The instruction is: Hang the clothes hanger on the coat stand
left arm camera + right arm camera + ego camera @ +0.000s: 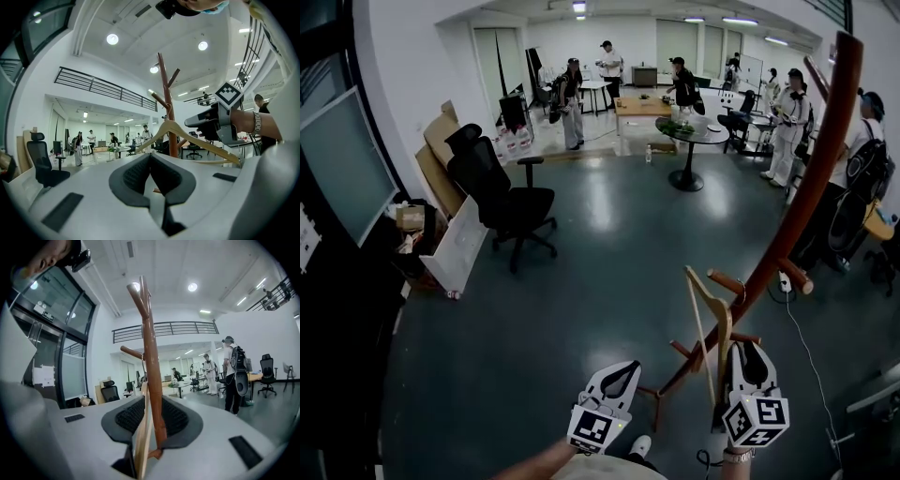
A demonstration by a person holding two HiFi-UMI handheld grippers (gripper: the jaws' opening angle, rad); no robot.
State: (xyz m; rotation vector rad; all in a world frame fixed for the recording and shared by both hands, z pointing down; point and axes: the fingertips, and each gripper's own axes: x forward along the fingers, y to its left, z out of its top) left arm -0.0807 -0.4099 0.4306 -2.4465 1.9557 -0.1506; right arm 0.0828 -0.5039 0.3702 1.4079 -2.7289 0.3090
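the right claw (750, 354) is clenched on the wooden clothes hanger (725, 328), whose long axis runs up and away from it. its hook sits at the coat stand's (811, 187) lower peg (727, 279); whether it is seated is unclear. the left claw (619, 373) is pinched closed on nothing.

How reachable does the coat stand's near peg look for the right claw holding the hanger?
Probably yes: the right claw grips the hanger close to the peg, the hook sits beside it, and nothing stands between them.
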